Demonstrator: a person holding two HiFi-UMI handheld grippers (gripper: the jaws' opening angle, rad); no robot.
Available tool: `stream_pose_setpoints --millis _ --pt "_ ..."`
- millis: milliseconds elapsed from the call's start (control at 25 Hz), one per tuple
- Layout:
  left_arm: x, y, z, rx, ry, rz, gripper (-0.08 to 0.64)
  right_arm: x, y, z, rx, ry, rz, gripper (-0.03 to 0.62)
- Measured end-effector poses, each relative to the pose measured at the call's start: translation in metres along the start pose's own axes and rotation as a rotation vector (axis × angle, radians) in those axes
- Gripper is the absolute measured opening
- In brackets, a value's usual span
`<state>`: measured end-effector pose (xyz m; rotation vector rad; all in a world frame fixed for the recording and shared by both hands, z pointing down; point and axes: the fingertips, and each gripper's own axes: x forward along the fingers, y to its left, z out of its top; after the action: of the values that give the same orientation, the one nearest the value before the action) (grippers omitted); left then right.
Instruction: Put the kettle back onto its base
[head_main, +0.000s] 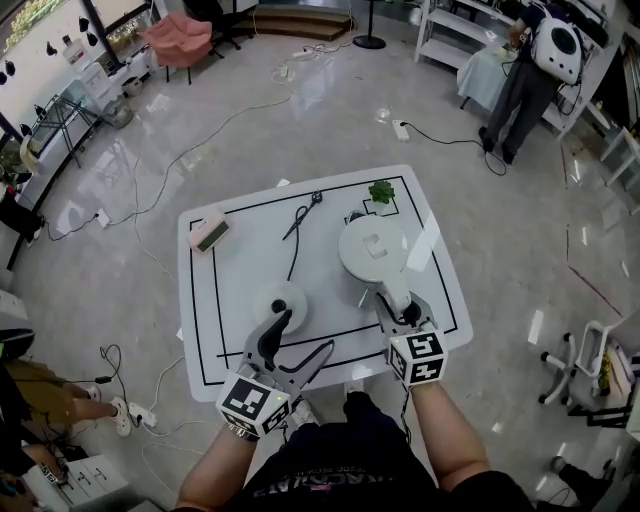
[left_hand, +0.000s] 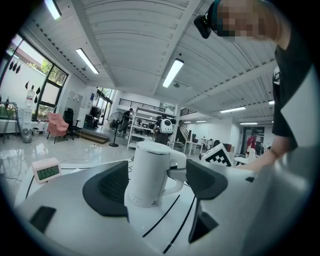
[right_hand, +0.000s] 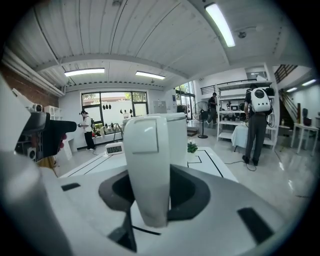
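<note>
Now the kettle (head_main: 372, 250) stands upright on the table (head_main: 230, 300), just right of its base (head_main: 281, 303), its handle (head_main: 392, 295) pointing back toward the person and clamped by the right gripper (head_main: 397, 308), while the left gripper (head_main: 306, 333) gapes wide and empty beside the base.
</note>
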<state>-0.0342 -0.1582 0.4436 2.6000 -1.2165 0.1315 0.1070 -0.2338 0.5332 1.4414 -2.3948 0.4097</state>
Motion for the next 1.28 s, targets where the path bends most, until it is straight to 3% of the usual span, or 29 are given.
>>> stream_pose_setpoints --millis 400,1040,1280 --pt "0.0 0.004 0.002 -0.001 0.003 0.009 0.353 -0.003 0.0 0.002 -0.036 -0.025 0.018 0.115" --pt "-0.016 0.026 0.013 -0.005 -0.039 0.088 0.347 0.001 0.0 0.019 -0.087 -0.075 0.038 0.107" --pt "-0.024 0.034 0.016 -0.006 -0.054 0.118 0.281 0.008 0.014 0.038 -0.135 -0.102 0.075 0.107"
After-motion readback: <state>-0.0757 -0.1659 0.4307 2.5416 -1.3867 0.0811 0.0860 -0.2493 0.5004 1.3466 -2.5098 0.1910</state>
